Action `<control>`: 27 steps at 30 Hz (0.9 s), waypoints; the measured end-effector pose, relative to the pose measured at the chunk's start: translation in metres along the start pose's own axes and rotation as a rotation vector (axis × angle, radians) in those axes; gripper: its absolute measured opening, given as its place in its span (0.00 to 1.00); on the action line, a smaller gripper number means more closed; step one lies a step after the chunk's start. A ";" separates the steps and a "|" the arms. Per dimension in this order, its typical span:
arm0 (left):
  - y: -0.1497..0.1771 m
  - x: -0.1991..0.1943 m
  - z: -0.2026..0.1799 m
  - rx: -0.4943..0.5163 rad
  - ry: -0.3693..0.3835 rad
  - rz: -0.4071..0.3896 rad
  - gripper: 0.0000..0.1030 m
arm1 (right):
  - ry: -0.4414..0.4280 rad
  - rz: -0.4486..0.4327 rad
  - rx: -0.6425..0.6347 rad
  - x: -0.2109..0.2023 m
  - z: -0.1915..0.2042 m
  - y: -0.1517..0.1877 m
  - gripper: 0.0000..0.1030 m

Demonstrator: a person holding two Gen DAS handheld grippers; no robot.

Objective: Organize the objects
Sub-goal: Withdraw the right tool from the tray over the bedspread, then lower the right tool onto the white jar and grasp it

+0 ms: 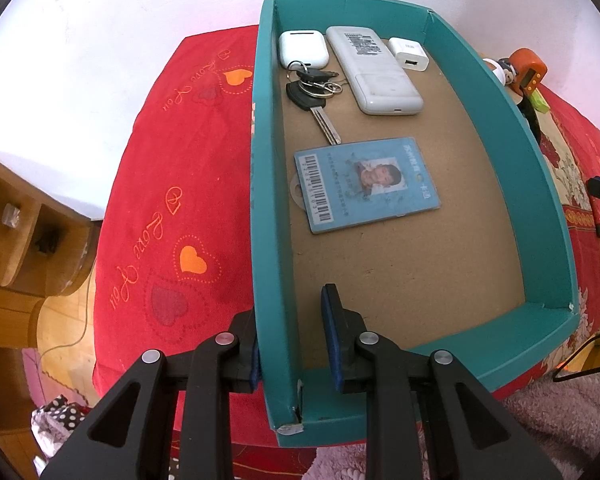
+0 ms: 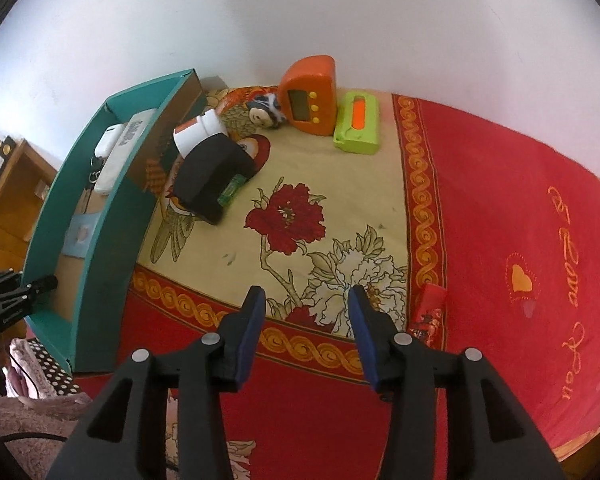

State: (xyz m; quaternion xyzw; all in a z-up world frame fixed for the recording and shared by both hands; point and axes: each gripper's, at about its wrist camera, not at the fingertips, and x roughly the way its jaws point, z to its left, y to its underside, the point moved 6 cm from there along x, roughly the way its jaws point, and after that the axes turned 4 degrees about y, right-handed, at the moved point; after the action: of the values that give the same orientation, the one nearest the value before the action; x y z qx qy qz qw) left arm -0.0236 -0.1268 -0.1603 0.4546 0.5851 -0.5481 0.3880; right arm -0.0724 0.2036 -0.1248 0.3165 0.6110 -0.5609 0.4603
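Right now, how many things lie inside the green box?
5. In the box: earbud case at the far left corner, keys just before it, remote in the far middle, charger at far right, card in the centre.

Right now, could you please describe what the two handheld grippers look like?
Both the left gripper and right gripper look alike: matte black angular linkages with triangular cut-outs, round silver pivot pins, and jaws faced with dark blue pads. No cables or markings show on them.
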 end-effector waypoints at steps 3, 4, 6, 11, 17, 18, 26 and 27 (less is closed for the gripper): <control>0.001 0.000 -0.001 -0.003 0.000 0.001 0.24 | -0.039 0.002 0.012 0.003 0.006 -0.004 0.45; 0.000 -0.001 0.000 -0.003 0.000 0.001 0.24 | -0.053 -0.001 0.015 0.005 0.010 -0.008 0.45; 0.000 -0.001 0.000 -0.003 -0.001 0.002 0.24 | -0.083 -0.001 0.017 0.008 0.019 -0.015 0.46; 0.001 -0.001 0.000 -0.004 -0.003 -0.001 0.24 | -0.143 -0.009 0.039 0.025 0.040 -0.044 0.46; 0.002 -0.002 -0.001 -0.006 -0.006 -0.005 0.24 | -0.179 -0.042 0.031 0.029 0.055 -0.086 0.46; 0.003 -0.002 -0.002 -0.006 -0.006 -0.006 0.24 | -0.184 -0.037 0.016 0.031 0.058 -0.093 0.46; 0.004 -0.004 -0.002 -0.014 -0.004 -0.012 0.24 | -0.301 0.089 0.129 0.067 0.070 -0.128 0.46; 0.004 -0.004 -0.001 -0.013 -0.004 -0.013 0.24 | -0.315 0.103 0.155 0.071 0.069 -0.130 0.47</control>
State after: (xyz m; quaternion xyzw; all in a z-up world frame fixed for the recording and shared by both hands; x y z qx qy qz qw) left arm -0.0186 -0.1258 -0.1578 0.4472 0.5909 -0.5475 0.3887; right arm -0.2021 0.1046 -0.1354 0.2903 0.4692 -0.6245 0.5528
